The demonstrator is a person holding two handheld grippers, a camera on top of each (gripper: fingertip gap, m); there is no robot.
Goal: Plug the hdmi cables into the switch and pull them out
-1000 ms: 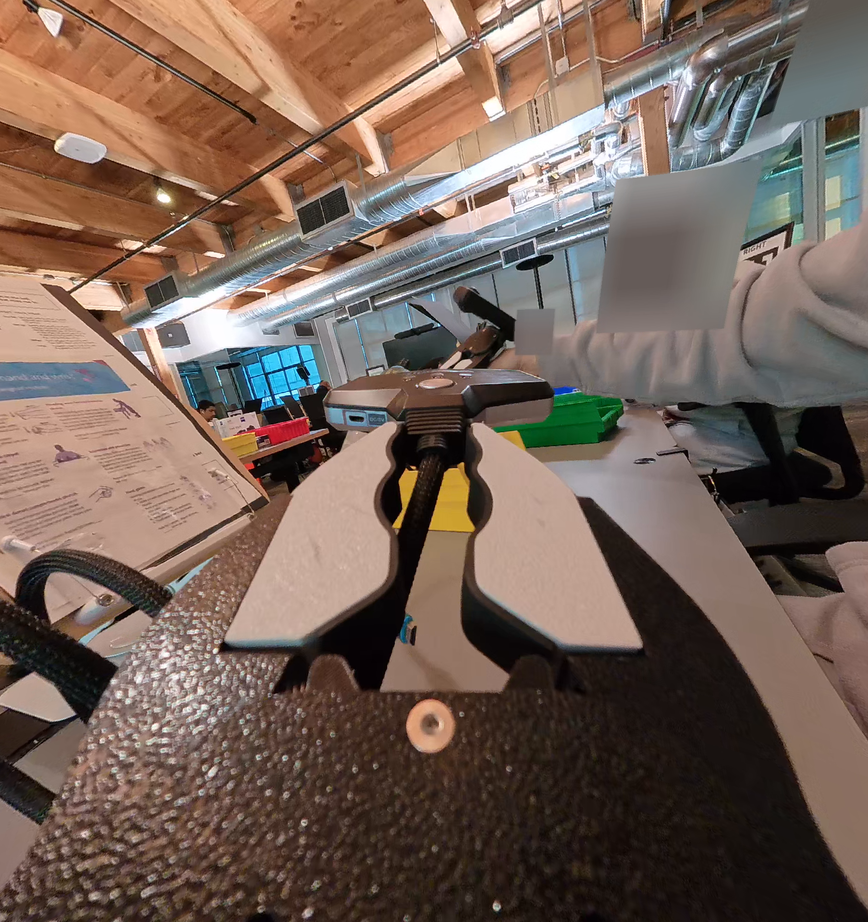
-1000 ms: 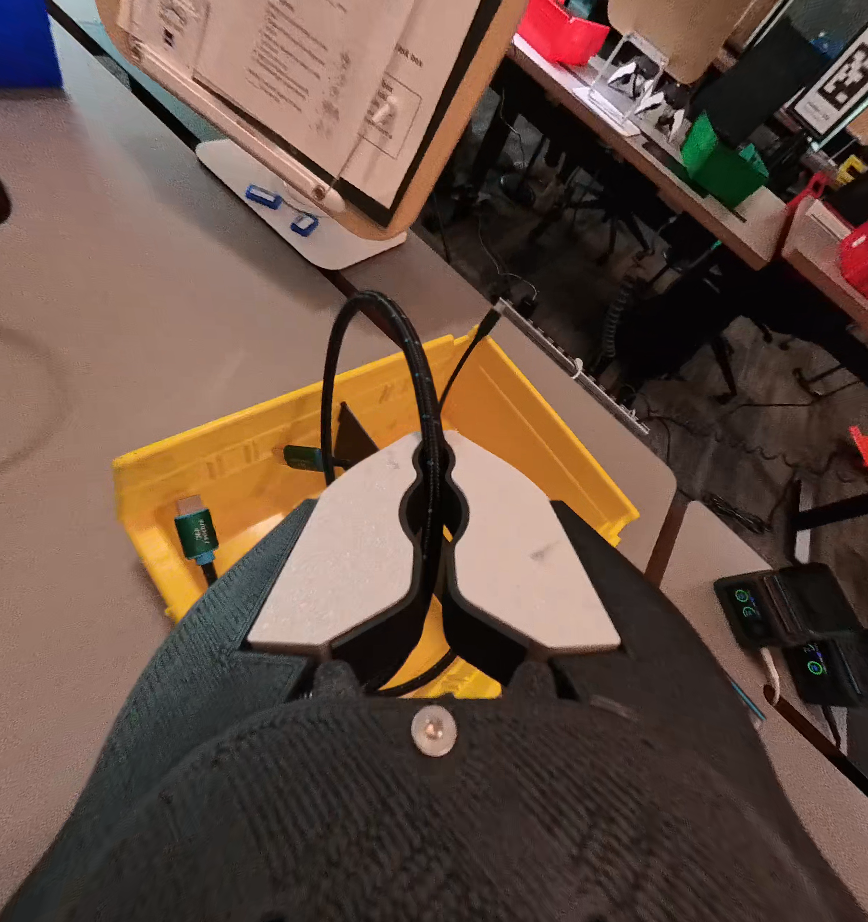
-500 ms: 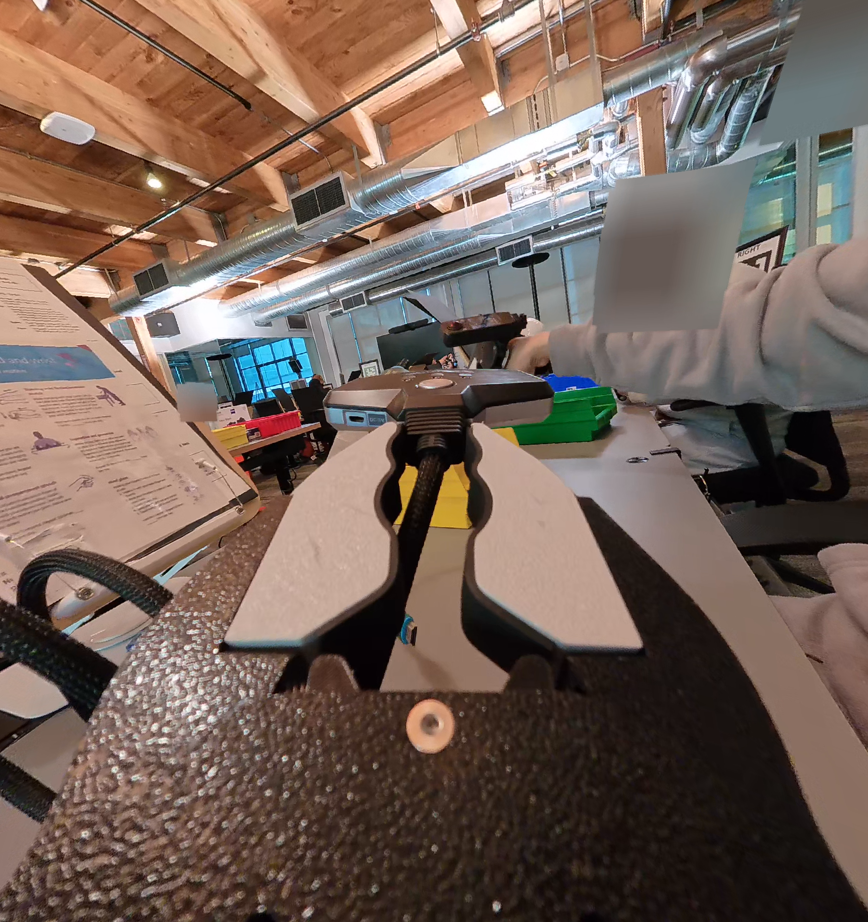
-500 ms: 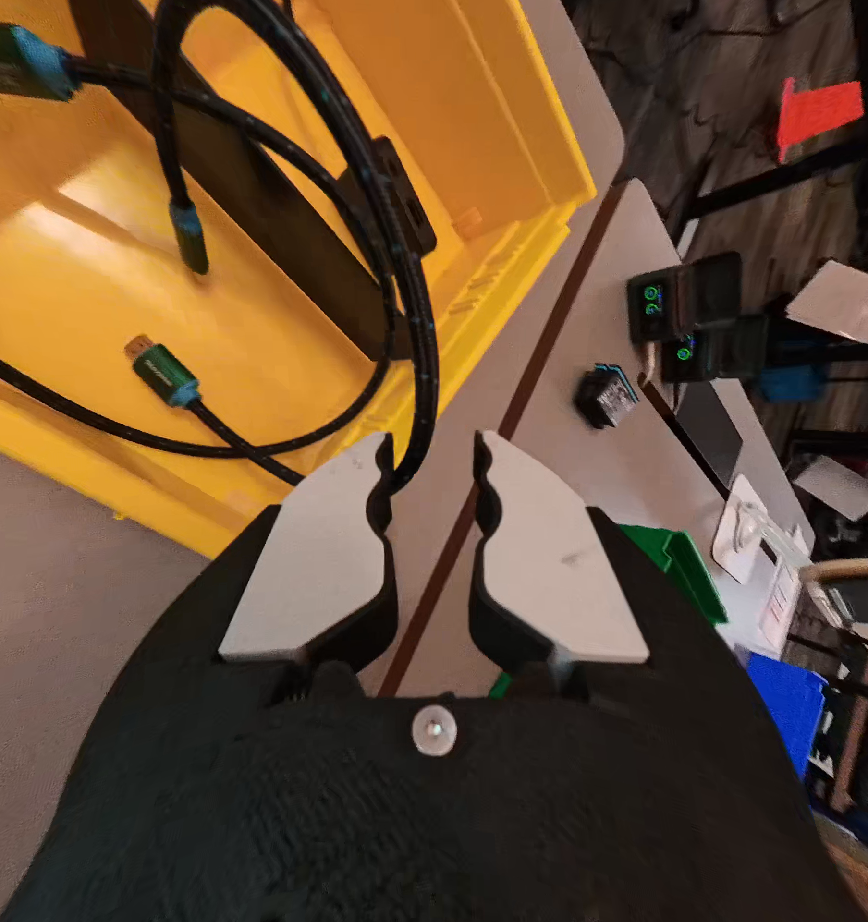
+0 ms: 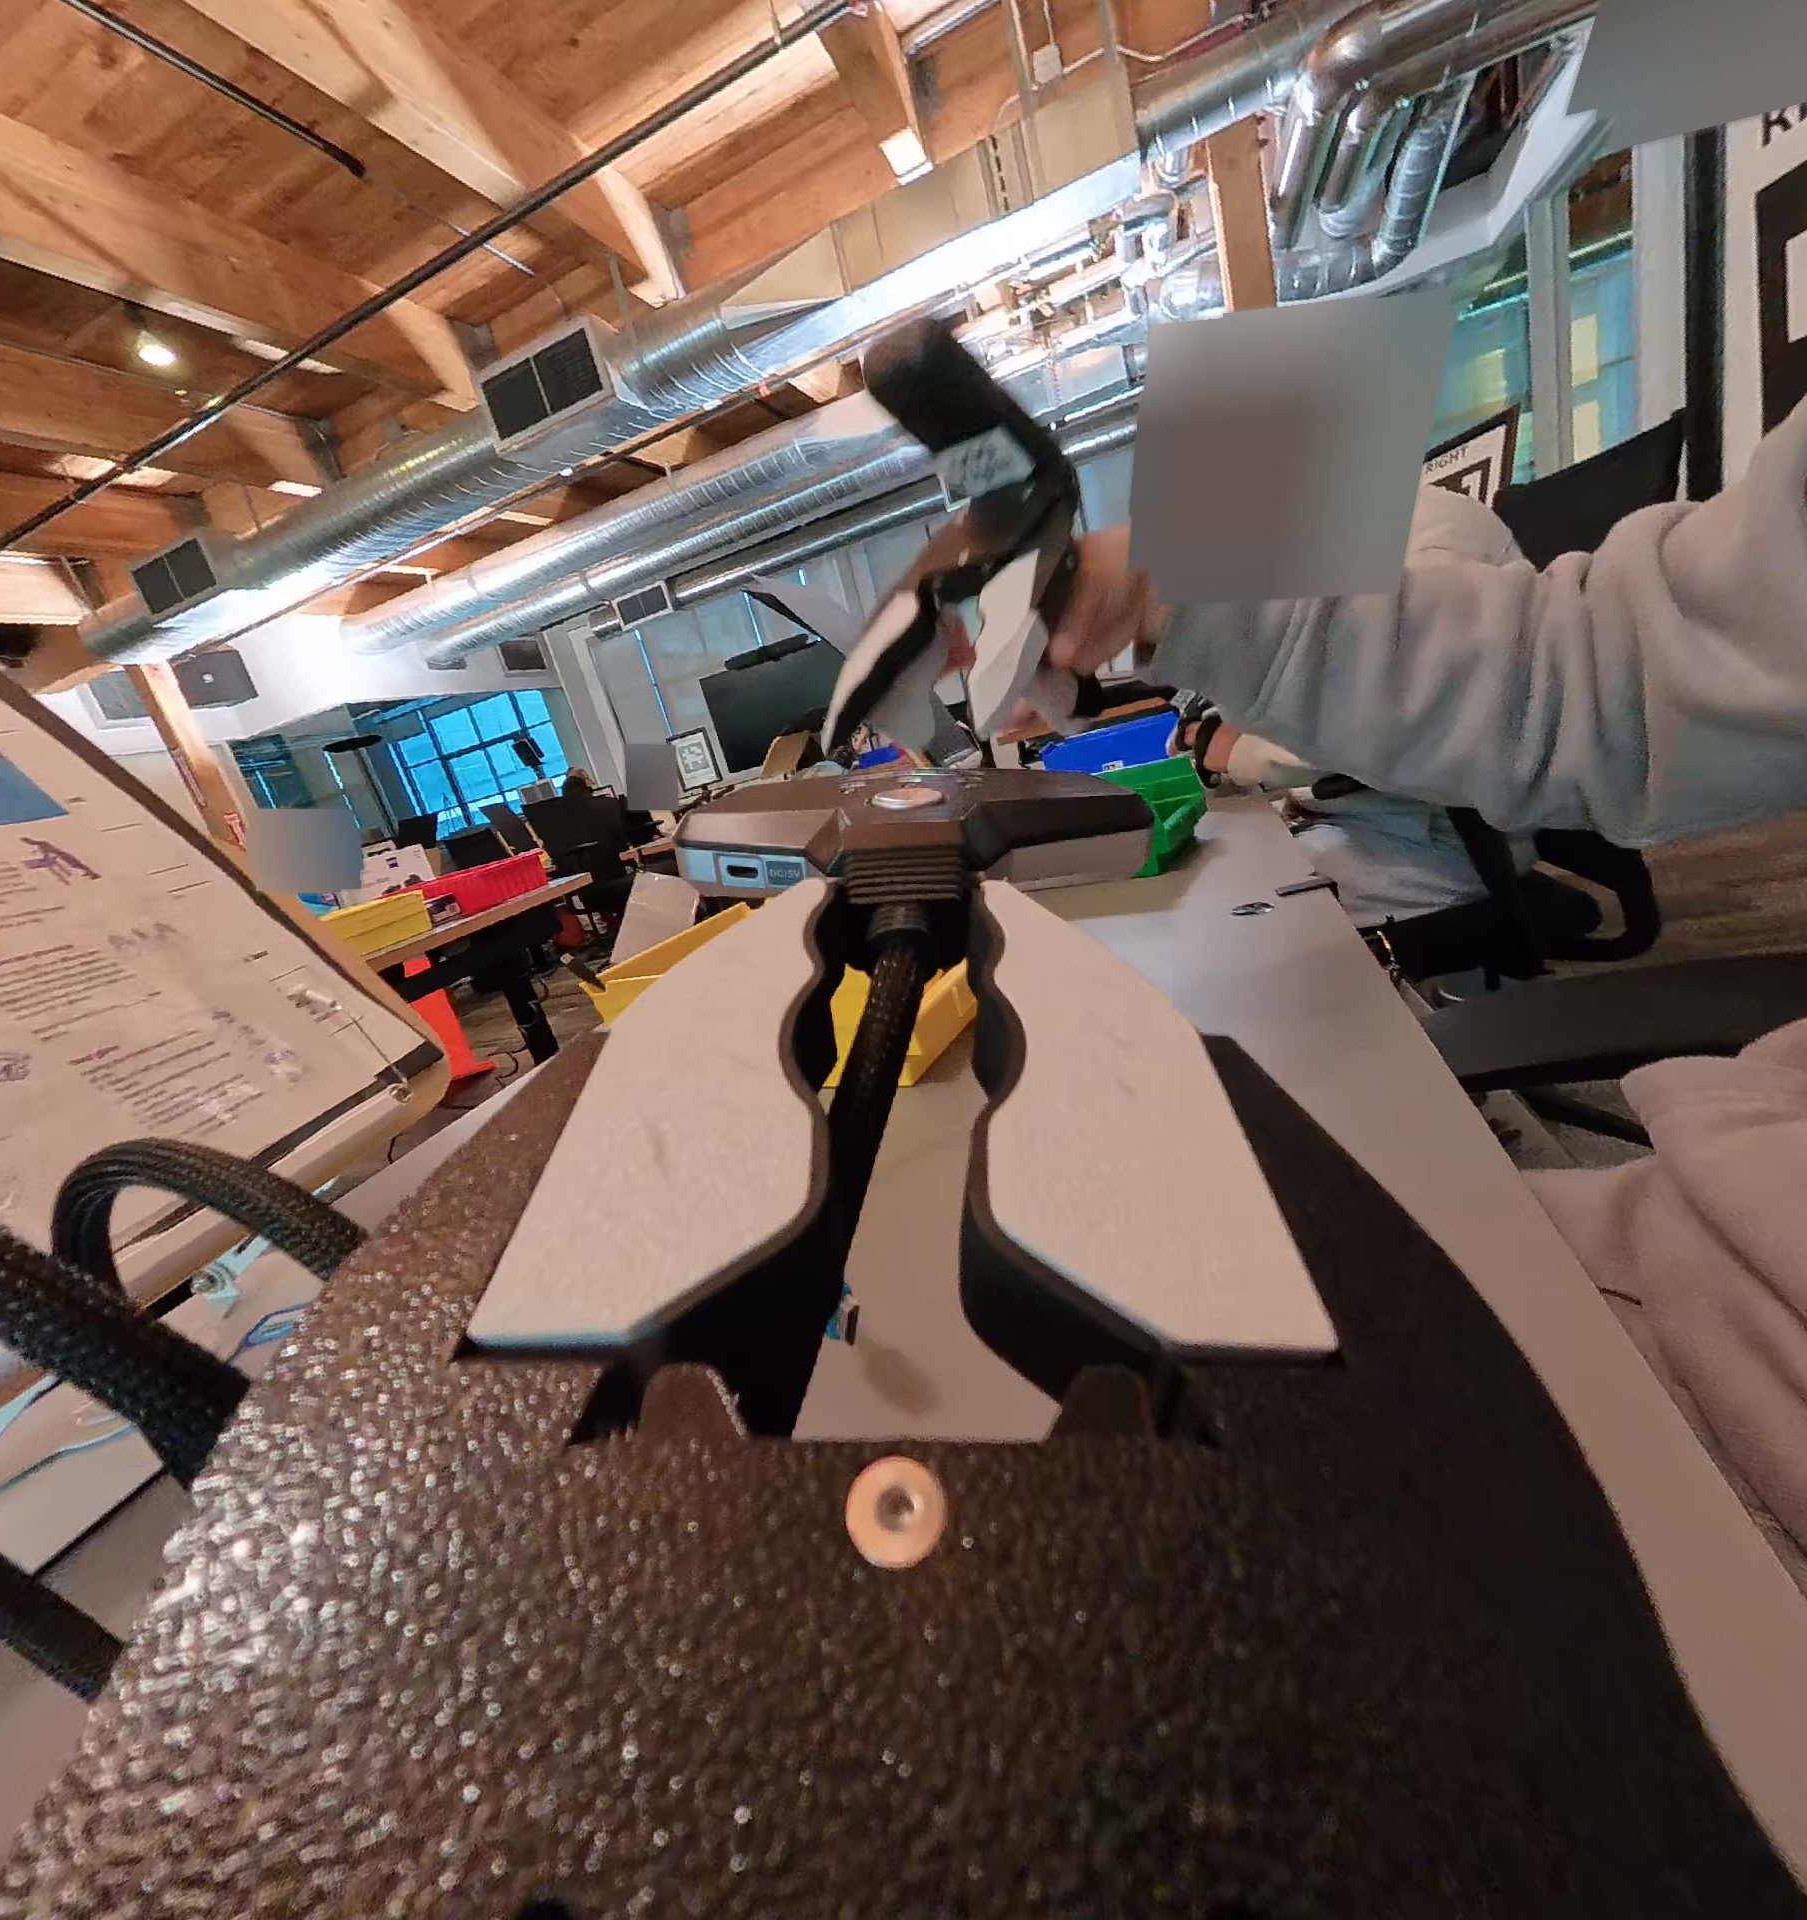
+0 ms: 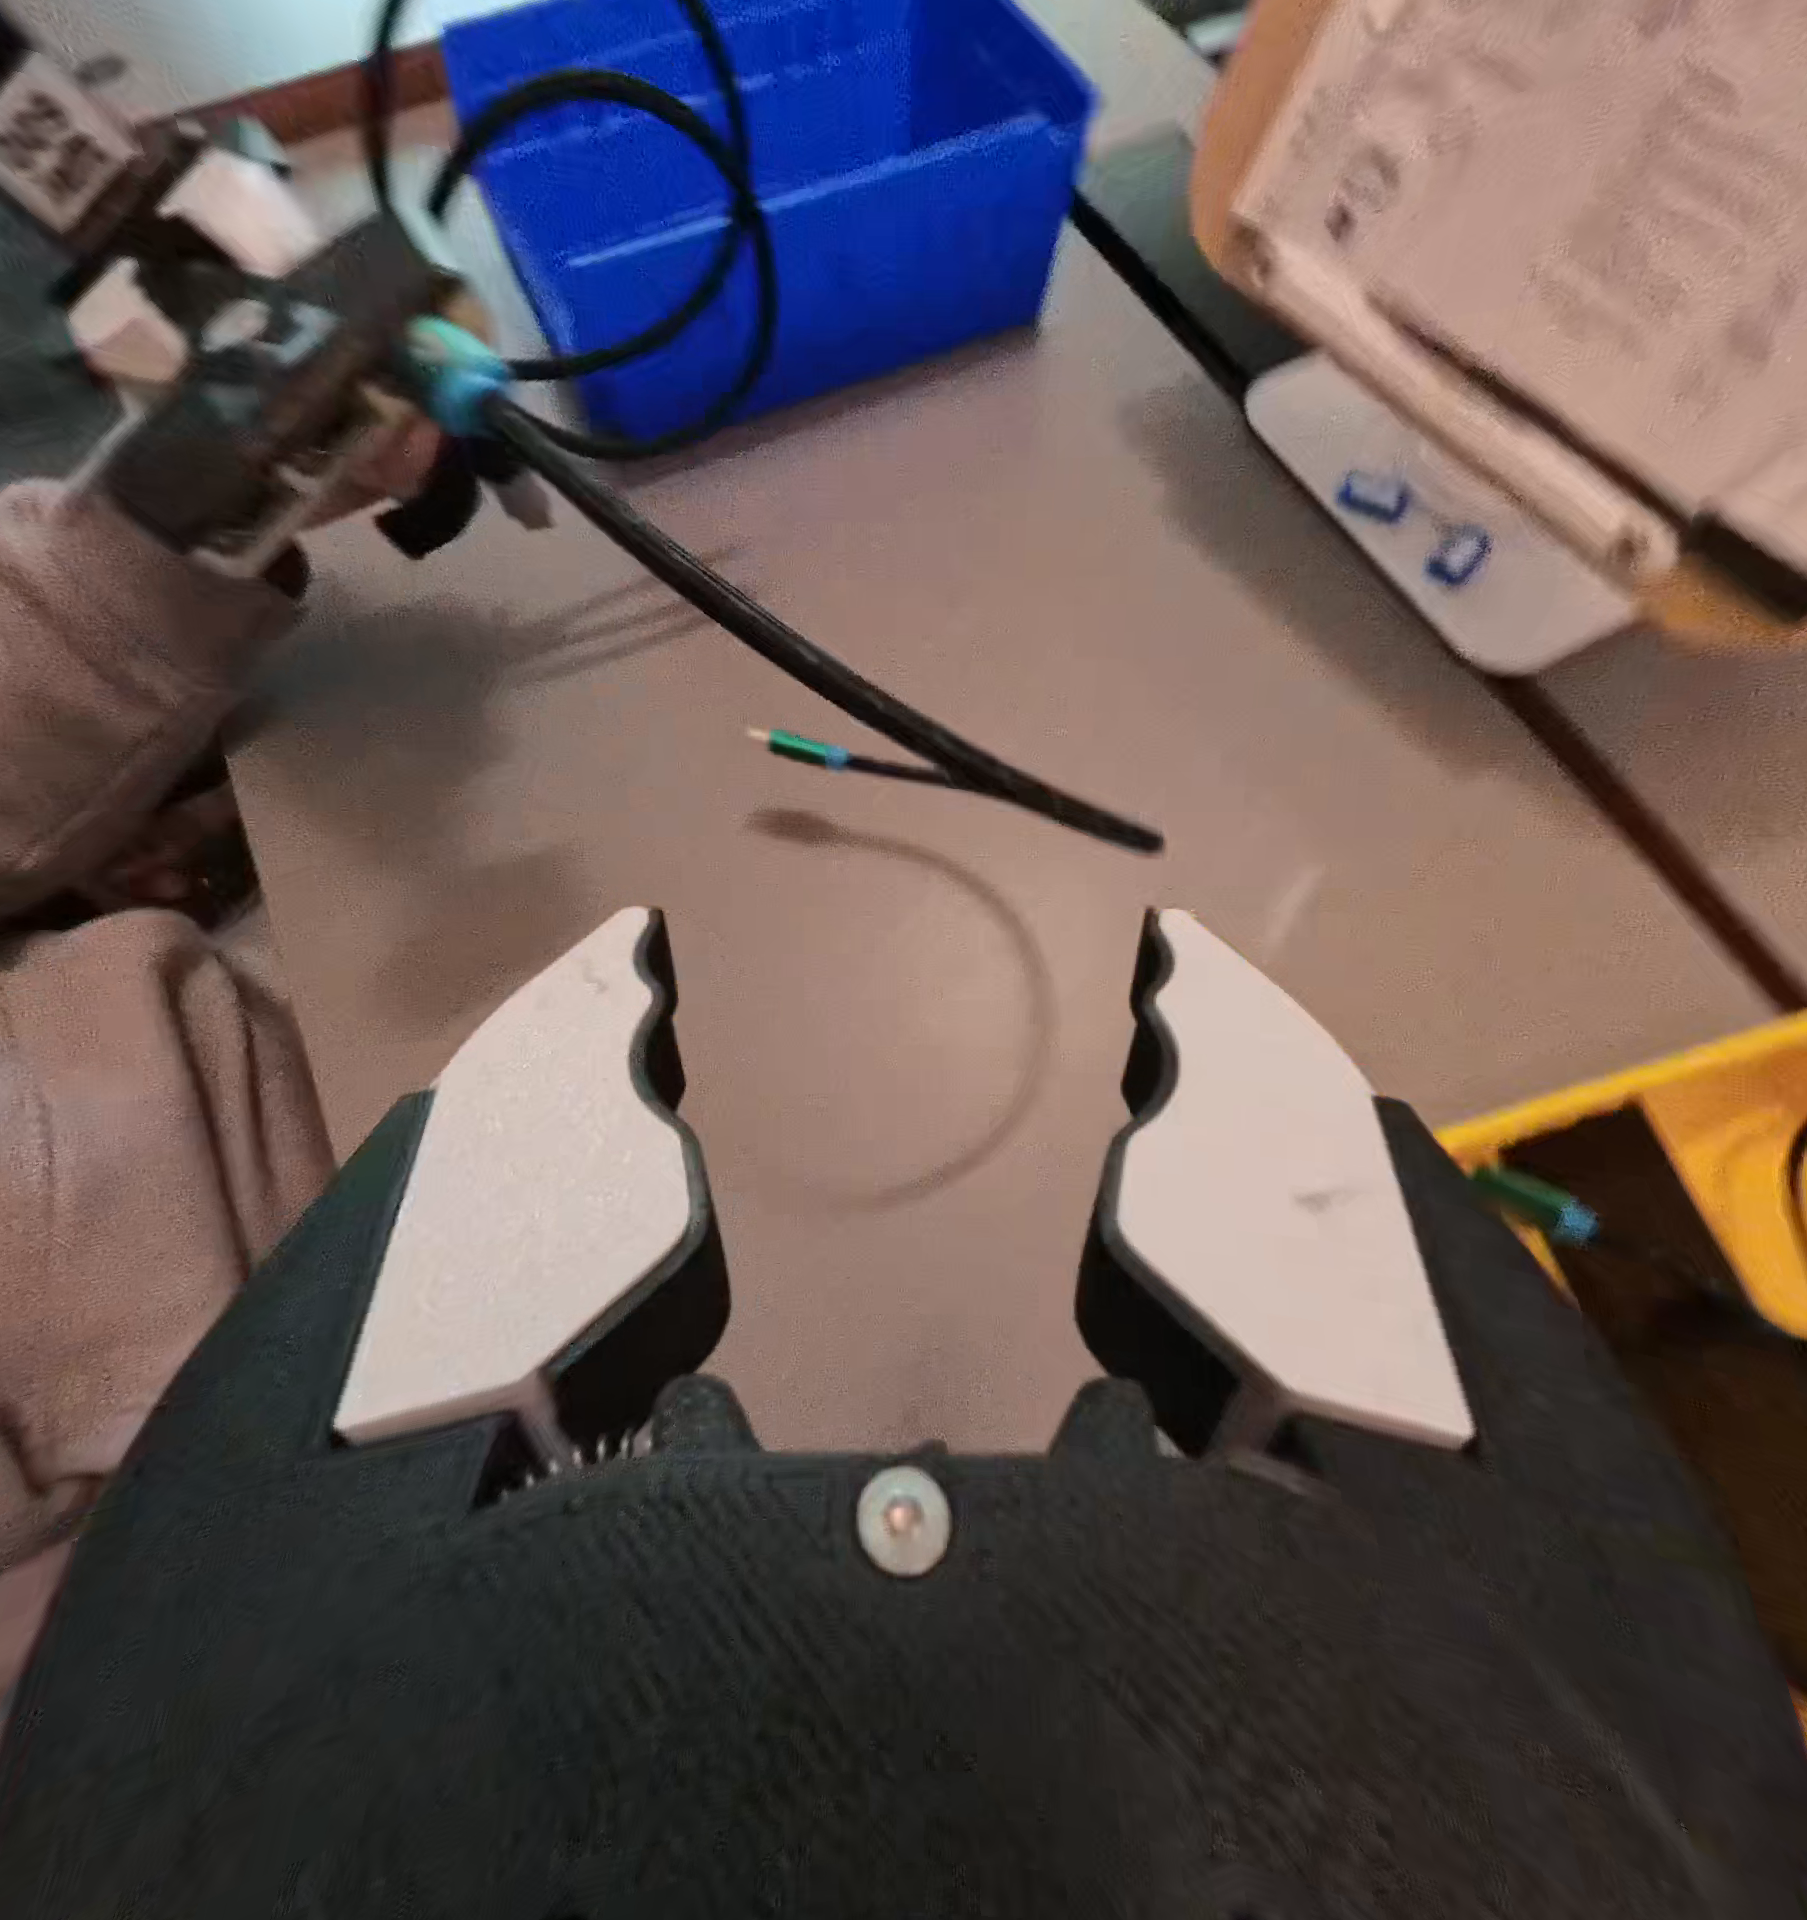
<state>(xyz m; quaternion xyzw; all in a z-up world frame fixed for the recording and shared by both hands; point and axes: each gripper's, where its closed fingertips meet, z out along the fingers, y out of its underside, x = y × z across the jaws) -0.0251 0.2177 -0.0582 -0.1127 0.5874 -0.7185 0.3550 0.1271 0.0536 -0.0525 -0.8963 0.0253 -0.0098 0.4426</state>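
In the left wrist view my left gripper (image 5: 899,904) is shut on the black braided cable (image 5: 883,1039) of the grey HDMI switch (image 5: 909,826), which it holds up just past its fingertips. My right gripper (image 5: 914,727) hovers open right above and behind the switch. In the right wrist view my right gripper (image 6: 899,925) is wide open and empty above the table (image 6: 982,582). A black cable (image 6: 826,665) with a green plug (image 6: 800,743) hangs blurred ahead of it. The left gripper (image 6: 234,436) shows blurred at the upper left, beside a green-blue plug (image 6: 452,374).
A yellow bin (image 6: 1657,1081) holding cables and a green plug (image 6: 1533,1210) sits at the right. A blue bin (image 6: 805,208) stands at the back. A document stand (image 6: 1501,260) is at the back right. A person's sleeve (image 5: 1501,675) reaches in from the right.
My right gripper let go of the cable over the yellow bin, opened wide and swung over the table towards the switch. My left gripper has kept its hold on the switch's cable.
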